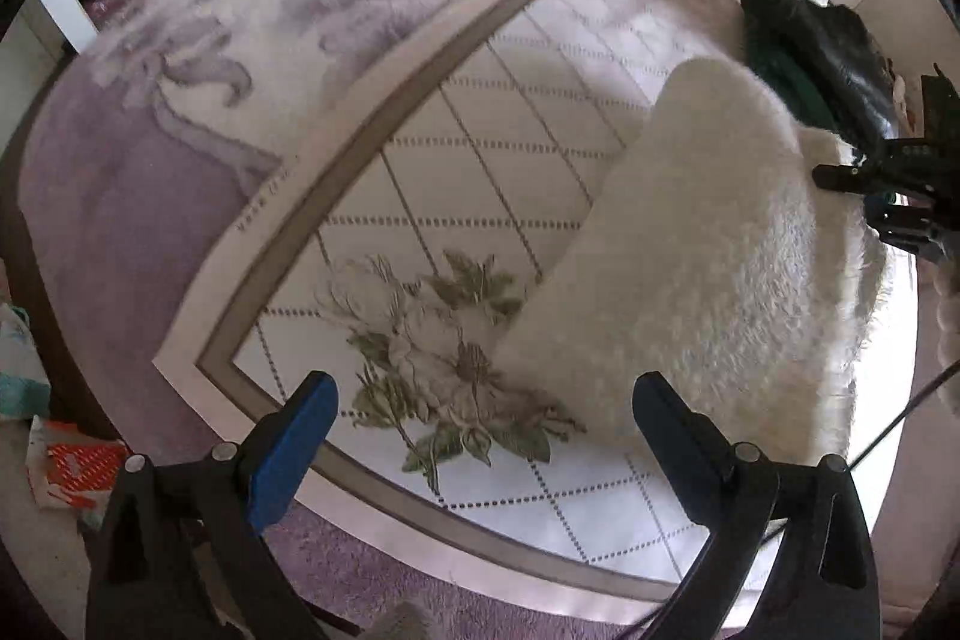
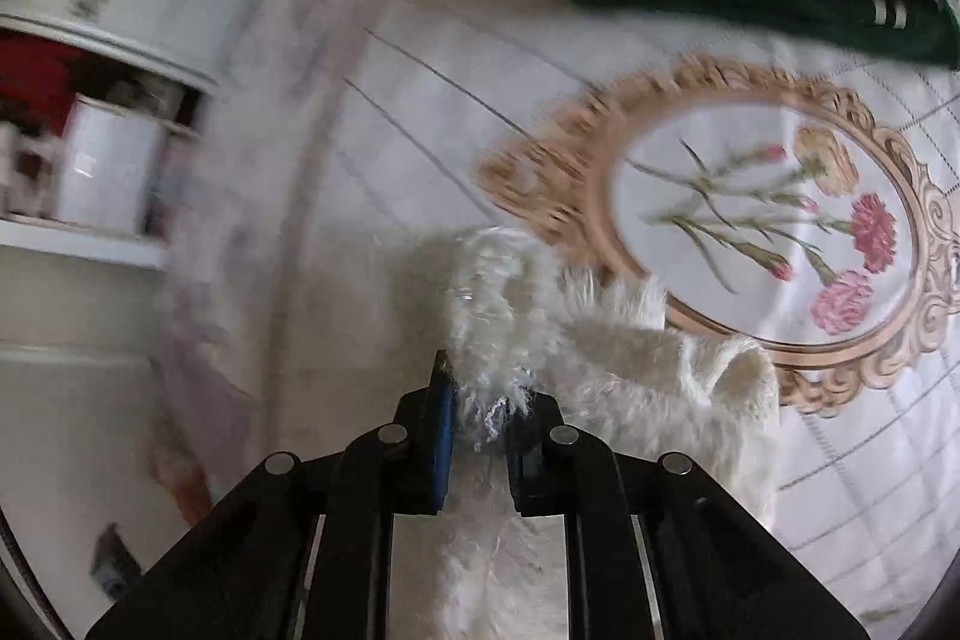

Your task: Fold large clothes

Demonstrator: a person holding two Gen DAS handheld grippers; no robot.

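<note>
White shaggy garment (image 1: 708,268) lay on the bed's floral cover (image 1: 420,196), just ahead and right of my left tool (image 1: 486,436), whose jaws stood released and empty. My right tool (image 2: 477,430) was clenched on its fringed edge. It looked soft, light and limp; I judged edges and corners the best hold.

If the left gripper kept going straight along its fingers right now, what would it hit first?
Probably the printed bedspread, near its flower print. The open left gripper holds nothing; the fluffy white garment lies just right of that line, though depth is unclear.
</note>
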